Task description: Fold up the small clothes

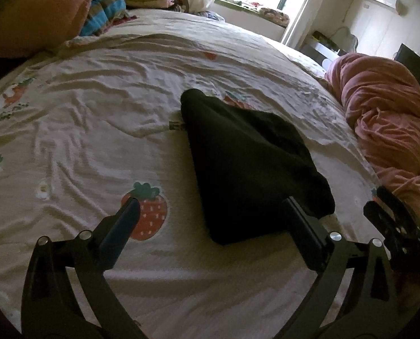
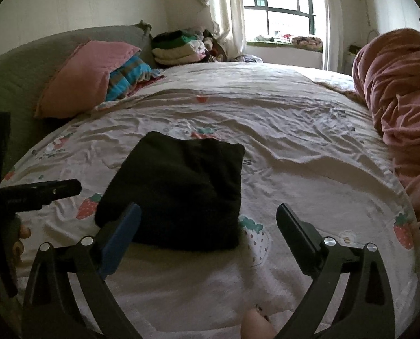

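Black fabric, a folded garment (image 1: 246, 166), is seen lying flat on the strawberry-printed bedsheet (image 1: 97, 141), and every place below is given relative to it. The left hand-held gripper (image 1: 212, 212) is held with its jaws spread wide, nothing being gripped; one finger (image 1: 122, 226) is seen over the sheet well clear of the garment's near edge, while the other finger (image 1: 303, 223) is seen at the garment's near corner, though contact cannot be judged from this view. The right hand-held gripper (image 2: 208, 217) is likewise held wide open and empty; in the right wrist view its blue-padded finger (image 2: 122, 234) overlaps the garment's (image 2: 178, 189) near corner and its other finger (image 2: 297, 234) is set apart over the sheet (image 2: 308, 169). A pink pillow (image 2: 82, 79) and a stack of folded clothes (image 2: 178, 48) are seen far beyond the garment, toward the headboard. A rumpled pink blanket (image 1: 387, 121) is bunched well apart from it, at the bed's far side, with a window (image 2: 280, 2) behind.
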{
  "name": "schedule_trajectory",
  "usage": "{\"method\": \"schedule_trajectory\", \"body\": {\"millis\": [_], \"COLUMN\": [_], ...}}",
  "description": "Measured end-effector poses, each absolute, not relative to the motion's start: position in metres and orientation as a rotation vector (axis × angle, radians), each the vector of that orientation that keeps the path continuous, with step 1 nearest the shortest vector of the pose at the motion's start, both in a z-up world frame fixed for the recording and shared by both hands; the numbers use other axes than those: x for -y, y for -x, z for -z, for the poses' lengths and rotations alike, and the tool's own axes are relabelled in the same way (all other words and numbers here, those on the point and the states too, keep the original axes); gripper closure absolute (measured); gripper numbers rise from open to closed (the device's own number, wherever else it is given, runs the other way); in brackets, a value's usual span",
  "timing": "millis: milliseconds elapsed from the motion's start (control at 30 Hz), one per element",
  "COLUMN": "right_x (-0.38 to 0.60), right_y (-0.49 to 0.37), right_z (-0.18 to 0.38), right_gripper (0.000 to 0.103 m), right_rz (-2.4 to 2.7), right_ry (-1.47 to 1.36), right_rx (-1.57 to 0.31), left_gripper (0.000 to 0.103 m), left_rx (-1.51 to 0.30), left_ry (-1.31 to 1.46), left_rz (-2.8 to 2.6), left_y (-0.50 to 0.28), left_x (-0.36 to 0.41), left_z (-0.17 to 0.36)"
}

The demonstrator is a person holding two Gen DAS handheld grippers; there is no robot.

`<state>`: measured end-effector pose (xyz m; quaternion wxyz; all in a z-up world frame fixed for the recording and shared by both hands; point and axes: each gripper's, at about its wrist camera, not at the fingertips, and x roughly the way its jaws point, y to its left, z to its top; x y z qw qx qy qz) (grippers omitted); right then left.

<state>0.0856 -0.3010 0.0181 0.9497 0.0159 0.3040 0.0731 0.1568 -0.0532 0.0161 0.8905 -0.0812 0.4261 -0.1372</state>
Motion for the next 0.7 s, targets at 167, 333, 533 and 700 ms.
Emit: {"method": "schedule_trajectory", "body": {"millis": [167, 333, 533, 700], "right_x": [0.294, 0.284, 0.273, 0.266], "right_y": [-0.074, -0.064, -0.049, -0.035], "right_z": [-0.023, -0.025, -0.025, -0.022], "right_gripper": [0.007, 0.005, 0.005, 0.005], "right_rz": [-0.145, -0.137, -0.119, -0.106], "right_ry": [-0.027, -0.014, -0.013, -0.024], "right_rx": [-0.6, -0.594, -0.578, -0.567], "left_gripper": [0.01, 0.01, 0.01, 0.01], "left_rx": [-0.857, -0.825, -0.786, -0.76], "left_ry": [0.17, 0.151, 0.114, 0.087], "left_rz": [0.283, 0.281, 0.288, 0.285], "left_y": [-0.144, -0.129, -0.108, -0.089], "left_x": [0.043, 0.035, 0.027, 0.021], "left_z": [-0.024, -0.032, -0.039, -0.036]}}
